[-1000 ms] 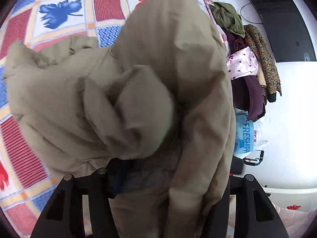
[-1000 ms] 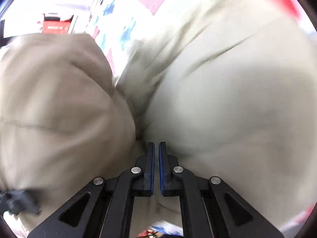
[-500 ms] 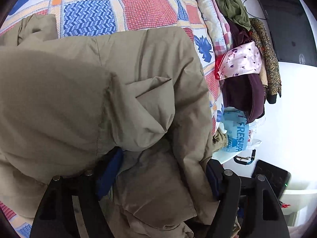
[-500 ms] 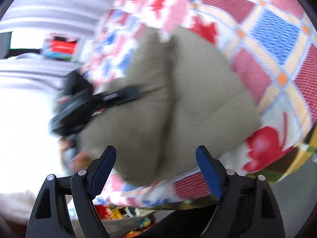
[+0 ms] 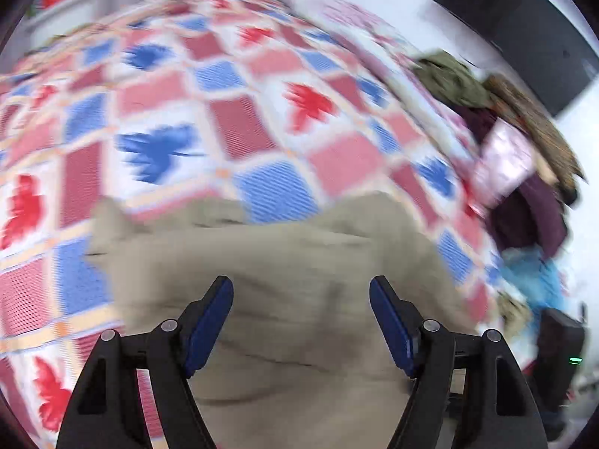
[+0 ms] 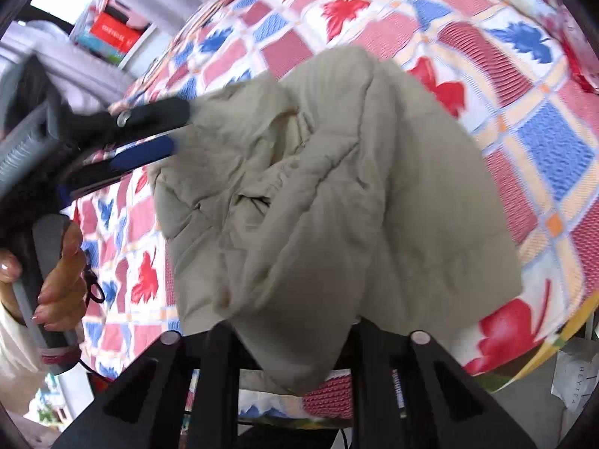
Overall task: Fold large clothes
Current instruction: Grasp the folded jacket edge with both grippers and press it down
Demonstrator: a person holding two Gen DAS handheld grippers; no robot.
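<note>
While the left-wrist view is smeared by motion blur, the bed still reads clearly: a quilt of red, blue and white squares with red and blue leaf prints covers it to its edges. On the near part of that quilt lies the beige padded jacket, bunched and creased. The left gripper hangs over it with its blue-padded jaws spread wide and nothing pinched between them; in the right-wrist view it reaches in from the left, held by a hand. The right gripper has a fold of the jacket's near edge draped between its jaws, which are closing on it; the fingertips are hidden under the cloth. Along the far right side of the bed sits a heap of clothes in olive, maroon, pink and brown, against a white wall with a dark screen. A shelf with a red box stands beyond the bed.
</note>
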